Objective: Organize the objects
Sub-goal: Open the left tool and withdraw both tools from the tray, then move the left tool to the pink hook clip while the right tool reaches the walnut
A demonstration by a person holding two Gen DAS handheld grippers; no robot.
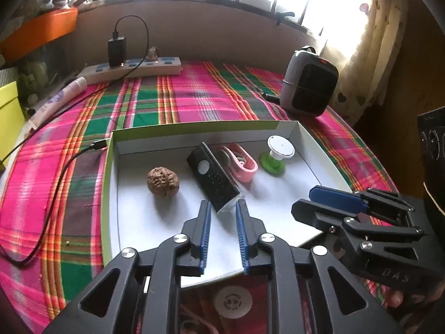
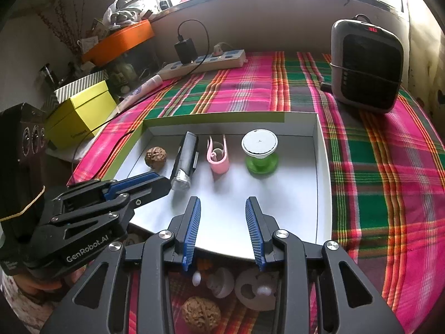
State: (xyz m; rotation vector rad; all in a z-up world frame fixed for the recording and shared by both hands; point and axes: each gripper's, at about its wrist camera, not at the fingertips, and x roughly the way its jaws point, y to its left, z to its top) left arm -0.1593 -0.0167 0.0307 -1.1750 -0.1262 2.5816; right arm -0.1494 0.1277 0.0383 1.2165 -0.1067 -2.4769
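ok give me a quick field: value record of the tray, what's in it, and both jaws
tray: shallow white cardboard box lid with green rim, on pink-green plaid cloth
contents, left to right: brown wrinkled walnut; black rectangular gadget with silver end; pink plastic clip; green-based white-topped spool
left gripper: jaws open, empty, at the gadget's near end
right gripper: jaws open, empty, over the tray
outside tray, near edge: second walnut

Domestic room. Evidence: counter with plaid tablecloth [image 2: 361, 167], small space heater [image 2: 367, 64] far right, power strip [image 2: 205, 62] with charger by a curtained window [image 1: 370, 27], cluttered shelf far left.
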